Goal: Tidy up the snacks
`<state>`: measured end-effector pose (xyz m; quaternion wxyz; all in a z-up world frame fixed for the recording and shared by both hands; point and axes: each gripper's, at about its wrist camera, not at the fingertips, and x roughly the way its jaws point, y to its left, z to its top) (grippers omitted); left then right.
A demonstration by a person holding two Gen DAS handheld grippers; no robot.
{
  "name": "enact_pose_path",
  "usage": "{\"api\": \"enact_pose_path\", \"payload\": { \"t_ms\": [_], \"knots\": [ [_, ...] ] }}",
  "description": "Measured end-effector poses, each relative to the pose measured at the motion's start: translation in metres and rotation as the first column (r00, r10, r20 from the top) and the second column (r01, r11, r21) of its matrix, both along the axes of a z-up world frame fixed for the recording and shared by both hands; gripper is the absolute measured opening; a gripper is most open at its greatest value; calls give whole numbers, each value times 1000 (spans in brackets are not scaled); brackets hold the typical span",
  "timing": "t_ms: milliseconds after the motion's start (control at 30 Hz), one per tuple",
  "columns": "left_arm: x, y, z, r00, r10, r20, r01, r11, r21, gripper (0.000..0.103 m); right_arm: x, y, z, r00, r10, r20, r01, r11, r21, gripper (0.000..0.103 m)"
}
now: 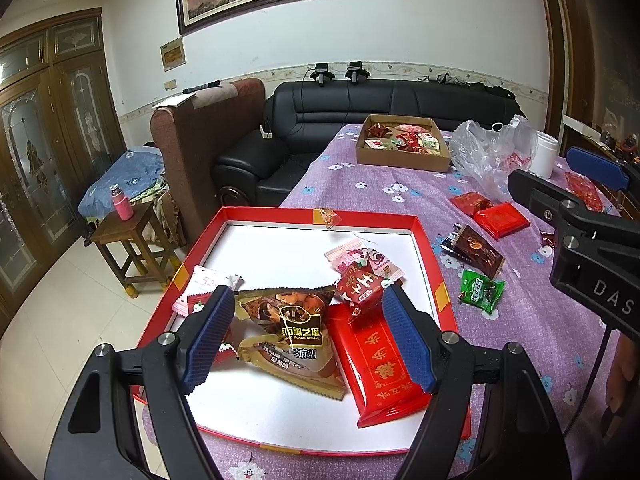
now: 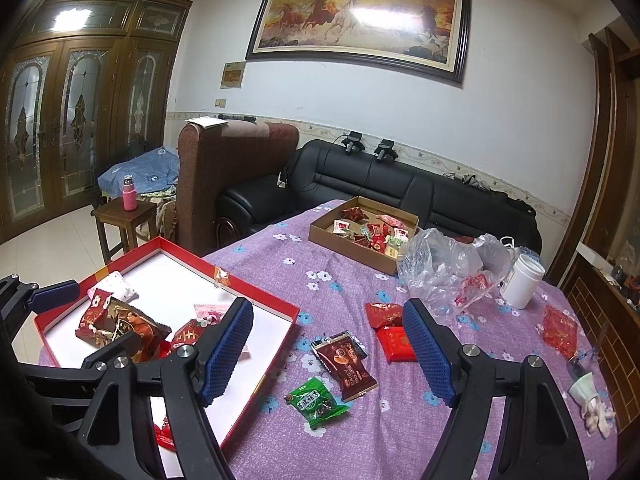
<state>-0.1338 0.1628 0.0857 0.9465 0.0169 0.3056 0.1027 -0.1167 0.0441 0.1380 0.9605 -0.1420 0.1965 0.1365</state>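
Left tool [image 1: 308, 338] is spread wide and empty, hovering above the red-rimmed tray [image 1: 416, 224], with a brown black-sesame packet [image 1: 288, 320] lying between its blue pads. Right tool [image 2: 328, 346], likewise released and holding nothing, hangs over the table [image 2: 400, 420]; a brown snack packet [image 2: 346, 366] and green candy packet [image 2: 316, 402] lie between its fingers.

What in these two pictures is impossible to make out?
- Long red packet in the red tray, left wrist view: its near end sits behind the left tool.
- Cardboard box, right wrist view: the sweets inside are too small to name.
- Plastic bag, right wrist view: crumpled film blurs its contents.
- White figurine, right wrist view: too distorted near the edge to identify.
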Motion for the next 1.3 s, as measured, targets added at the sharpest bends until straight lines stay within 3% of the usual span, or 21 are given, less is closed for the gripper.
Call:
{"api": "enact_pose_path", "payload": {
  "t_ms": [500, 900, 1300],
  "knots": [
    [0, -1, -1, 1000, 5, 5, -5, 1000, -1, 77, 2, 0, -5, 1000, -2, -7, 2, 1000, -8, 79],
    [-9, -8, 15, 999, 7, 45, -8, 1000, 26, 77, 27, -17, -24, 993, -39, -112, 44, 998, 38, 79],
    [-7, -11, 16, 999, 16, 36, -18, 999, 43, 77, 34, -19, -26, 991, -40, -129, 45, 998, 40, 79]
  ]
}}
